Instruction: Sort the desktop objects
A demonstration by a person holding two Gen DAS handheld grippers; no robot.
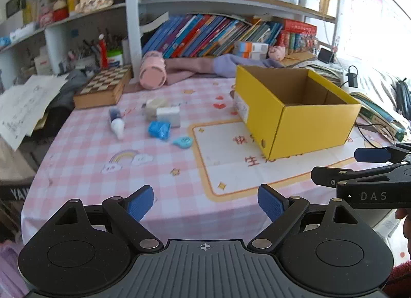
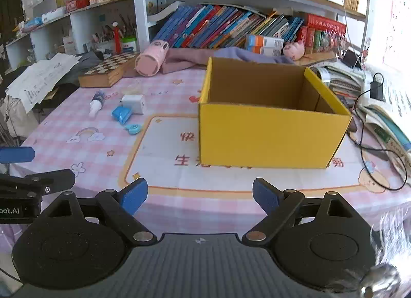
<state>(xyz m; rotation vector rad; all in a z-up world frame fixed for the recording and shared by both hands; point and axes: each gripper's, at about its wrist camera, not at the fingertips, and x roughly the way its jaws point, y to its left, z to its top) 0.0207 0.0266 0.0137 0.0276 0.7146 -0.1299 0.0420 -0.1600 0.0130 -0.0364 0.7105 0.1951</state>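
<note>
Both jaws are being held spread and empty: left gripper [image 1: 205,201], right gripper [image 2: 199,195]. Small items, blue sharpener [image 1: 159,129] among them, are lying ahead-left, nearer the left gripper; yellow box [image 2: 269,128] is standing right

Leaning books [image 2: 231,28], chessboard box [image 2: 108,71], pink cloth [image 2: 185,59], charger cable [image 2: 377,92]

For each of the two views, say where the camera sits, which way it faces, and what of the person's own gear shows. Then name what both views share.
Left wrist: on the left gripper, facing the small items and yellow box; right gripper at its right edge.
Right wrist: on the right gripper, facing the box; left gripper at its left edge.
Shared: box, chessboard, pink cup, jaws open.
</note>
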